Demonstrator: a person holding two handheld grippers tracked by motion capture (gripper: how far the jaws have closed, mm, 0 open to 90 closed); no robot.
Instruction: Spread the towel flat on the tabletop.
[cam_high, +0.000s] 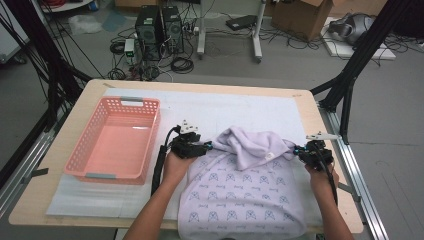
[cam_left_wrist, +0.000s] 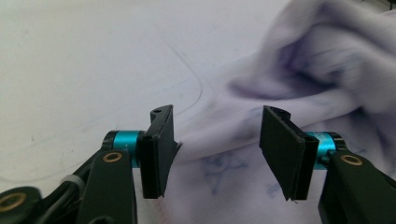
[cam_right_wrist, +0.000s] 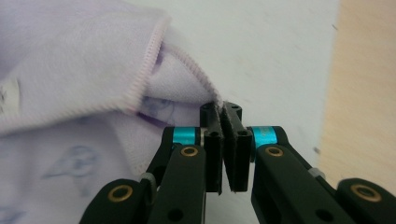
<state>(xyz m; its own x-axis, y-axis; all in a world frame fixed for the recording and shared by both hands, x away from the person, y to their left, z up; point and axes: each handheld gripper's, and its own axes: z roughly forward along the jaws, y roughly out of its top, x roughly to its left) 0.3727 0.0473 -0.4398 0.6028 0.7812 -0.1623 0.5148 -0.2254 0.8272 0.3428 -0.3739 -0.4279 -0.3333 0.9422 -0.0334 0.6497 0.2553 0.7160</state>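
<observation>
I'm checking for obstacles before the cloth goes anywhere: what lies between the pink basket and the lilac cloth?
In the high view, the left tool and the hand holding it sit between the pink basket and the lilac cloth.

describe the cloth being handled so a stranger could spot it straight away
On the wooden table, right of the pink basket, lies a pale lilac cloth. It alone is soft fabric, printed with small purple motifs, its far edge folded back.

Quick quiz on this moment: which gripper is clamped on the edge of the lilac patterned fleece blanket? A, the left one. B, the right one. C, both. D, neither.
B: the right gripper has its jaws pressed together on the stitched hem of the lilac patterned fleece blanket, while the left gripper stands open with the cloth lying loose between its jaws.
</observation>
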